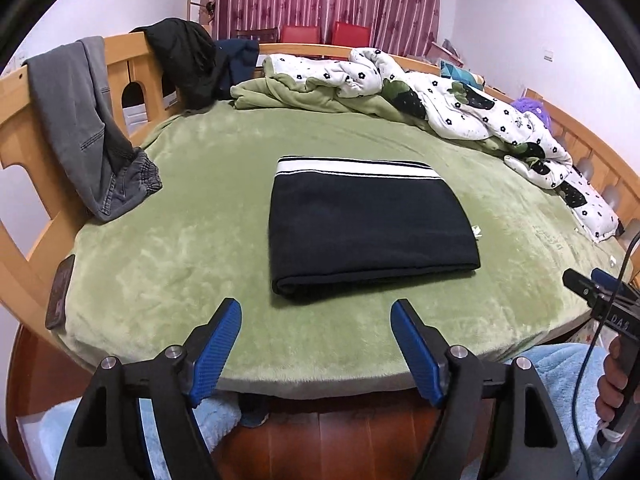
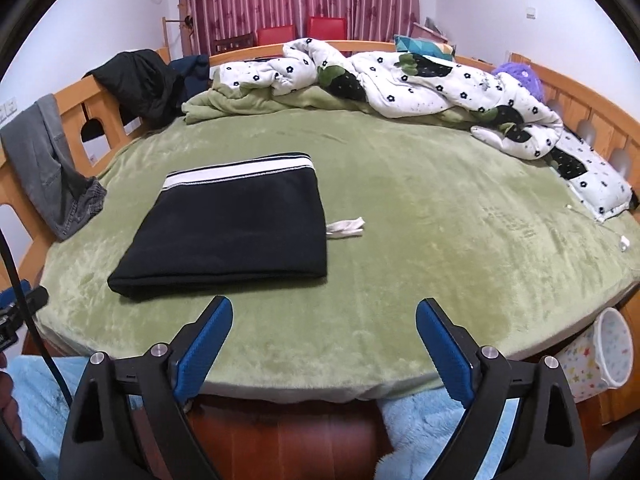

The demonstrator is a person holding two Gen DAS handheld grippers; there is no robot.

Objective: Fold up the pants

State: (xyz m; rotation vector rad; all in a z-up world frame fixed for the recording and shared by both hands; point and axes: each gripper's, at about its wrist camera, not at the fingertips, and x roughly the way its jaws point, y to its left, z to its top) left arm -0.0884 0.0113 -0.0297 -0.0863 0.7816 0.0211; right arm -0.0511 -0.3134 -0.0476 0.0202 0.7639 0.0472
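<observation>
Neatly folded pants (image 1: 370,228), long axis left-right, waistband (image 1: 356,168) far, both claws spread.

The black pants (image 1: 370,230) lie flat on my green bed cover (image 1: 180,248), folded into a neat, thick rectangle. The waistband (image 1: 356,167), white with dark stripes, runs along the far edge, and the rounded fold faces me at the near edge. A white drawstring (image 2: 346,227) pokes out from the right side and rests on the cover beside the bundle.
</observation>
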